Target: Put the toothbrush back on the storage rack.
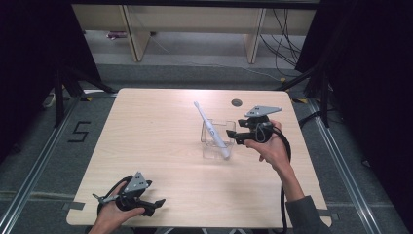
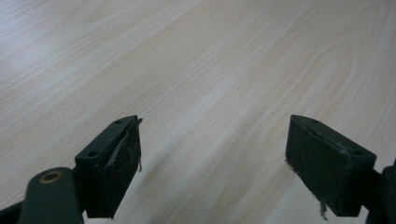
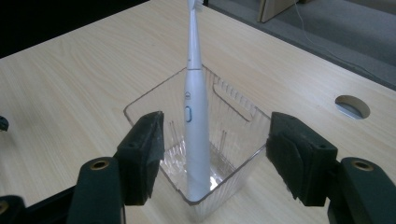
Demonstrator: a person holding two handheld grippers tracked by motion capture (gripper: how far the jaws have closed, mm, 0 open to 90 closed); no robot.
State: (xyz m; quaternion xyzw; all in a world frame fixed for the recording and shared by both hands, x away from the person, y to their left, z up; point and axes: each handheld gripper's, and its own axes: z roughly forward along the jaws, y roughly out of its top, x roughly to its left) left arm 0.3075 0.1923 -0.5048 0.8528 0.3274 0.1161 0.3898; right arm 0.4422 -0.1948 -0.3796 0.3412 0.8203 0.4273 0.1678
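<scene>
A white electric toothbrush (image 1: 212,130) (image 3: 196,126) stands tilted in a clear plastic box (image 1: 229,127) (image 3: 233,107) right of the table's middle, its brush head leaning over the far rim. My right gripper (image 1: 234,136) (image 3: 215,154) is just right of the box and open; its jaws stand either side of the box's near corner without touching box or toothbrush. My left gripper (image 1: 158,204) (image 2: 212,163) rests near the front left edge of the table, open, with bare wood between its jaws.
A round cable hole (image 1: 236,102) (image 3: 352,106) lies in the wooden table (image 1: 146,141) behind the box. Beyond the far edge are grey floor, wooden furniture legs (image 1: 139,34) and loose cables (image 1: 287,44). Dark curtains flank both sides.
</scene>
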